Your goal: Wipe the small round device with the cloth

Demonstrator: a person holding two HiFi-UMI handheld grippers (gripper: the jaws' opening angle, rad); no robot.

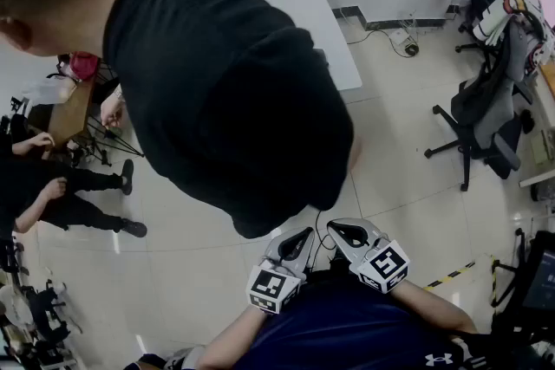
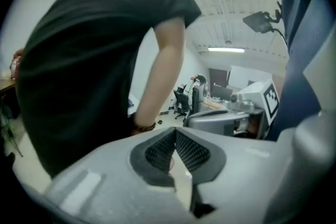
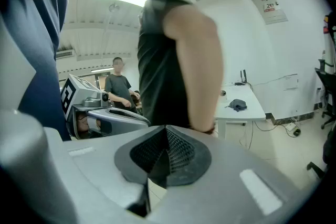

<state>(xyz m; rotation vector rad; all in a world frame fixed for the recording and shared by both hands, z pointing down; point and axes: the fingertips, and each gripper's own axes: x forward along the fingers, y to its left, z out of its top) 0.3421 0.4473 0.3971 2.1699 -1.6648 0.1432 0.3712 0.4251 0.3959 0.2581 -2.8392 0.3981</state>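
- Left gripper (image 1: pixel 298 240) and right gripper (image 1: pixel 345 231) are sitting side by side at bottom centre of the head view, both with jaws closed on nothing.
- Person in black shirt (image 1: pixel 225 82) is bending over just ahead of them.
- Dark cloth (image 3: pixel 238 105) is lying on white table (image 3: pixel 255 111) at right of the right gripper view (small round device (image 3: pixel 223 93) just left of it, tiny), well apart from both grippers.

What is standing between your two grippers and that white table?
A person in a black shirt, bent forward, stands between the left gripper, the right gripper and the white table. The head view shows it.
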